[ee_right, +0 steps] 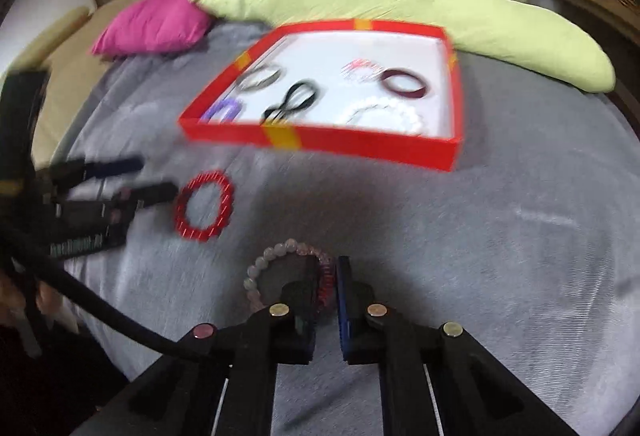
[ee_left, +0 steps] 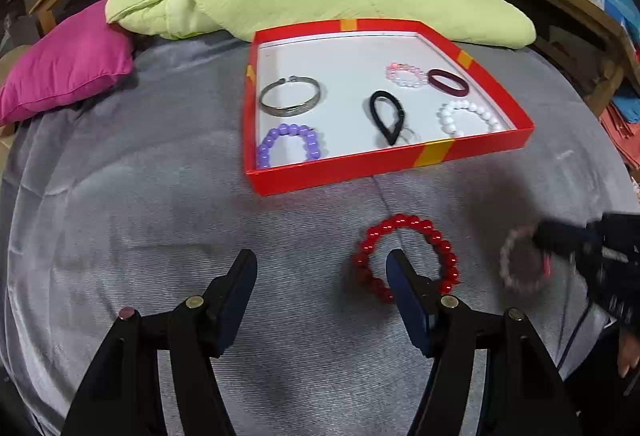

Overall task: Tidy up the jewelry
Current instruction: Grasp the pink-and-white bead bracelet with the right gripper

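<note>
right claw (ee_right: 325,286) apparently pinching pale bead bracelet (ee_right: 280,268), left claw (ee_left: 322,272) spread over red bracelet (ee_left: 406,256)

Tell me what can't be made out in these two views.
- Right wrist view: motion blur smears the box contents; bead detail is lost.
- Pale bracelet: its near part is hidden behind the right tool; blurred in the left view too.
- Red bracelet: partly covered by a left tool finger.
</note>
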### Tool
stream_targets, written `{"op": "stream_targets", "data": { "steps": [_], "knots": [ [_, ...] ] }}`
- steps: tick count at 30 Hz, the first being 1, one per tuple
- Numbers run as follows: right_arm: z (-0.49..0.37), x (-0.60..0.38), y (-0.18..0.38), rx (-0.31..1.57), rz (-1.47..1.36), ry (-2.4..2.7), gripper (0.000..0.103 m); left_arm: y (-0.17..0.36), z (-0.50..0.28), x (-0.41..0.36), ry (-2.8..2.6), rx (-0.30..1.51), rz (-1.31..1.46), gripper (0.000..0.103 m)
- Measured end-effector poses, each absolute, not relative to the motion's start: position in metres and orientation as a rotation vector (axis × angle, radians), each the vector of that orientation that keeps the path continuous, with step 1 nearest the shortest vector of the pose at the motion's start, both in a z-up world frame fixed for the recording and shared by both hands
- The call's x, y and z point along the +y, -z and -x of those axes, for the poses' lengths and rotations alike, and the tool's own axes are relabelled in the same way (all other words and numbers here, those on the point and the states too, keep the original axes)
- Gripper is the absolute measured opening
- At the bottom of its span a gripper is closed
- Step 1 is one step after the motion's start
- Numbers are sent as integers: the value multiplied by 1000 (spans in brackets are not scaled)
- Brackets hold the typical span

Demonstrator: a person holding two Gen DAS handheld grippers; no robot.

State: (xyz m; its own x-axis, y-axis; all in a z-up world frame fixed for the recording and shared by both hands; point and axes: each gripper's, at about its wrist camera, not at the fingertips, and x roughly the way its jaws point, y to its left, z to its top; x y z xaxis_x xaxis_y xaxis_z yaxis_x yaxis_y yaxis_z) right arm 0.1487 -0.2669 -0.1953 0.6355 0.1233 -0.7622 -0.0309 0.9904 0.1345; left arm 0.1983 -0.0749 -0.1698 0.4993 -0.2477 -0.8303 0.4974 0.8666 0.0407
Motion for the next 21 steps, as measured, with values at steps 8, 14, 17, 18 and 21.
{"op": "stream_targets", "data": {
  "steps": [8, 14, 17, 18, 21],
  "knots": [
    [-158, -304, 198, 888, -269, 36, 9, 172, -196, -82, 525, 981, -240, 69],
    [-159, -302, 195, 903, -320, -34, 10, 174, -194, -88, 558, 997, -215, 71],
    [-158, -299, 195, 907, -309, -52, 17, 175, -193, -90, 568, 1010, -212, 71],
    [-158, -298, 195, 913, -305, -60, 19, 176, -193, -90, 565, 1013, -214, 71],
    [-157, -294, 197, 924, -286, -86, 21, 177, -194, -89, 557, 1020, -219, 71]
  ]
}}
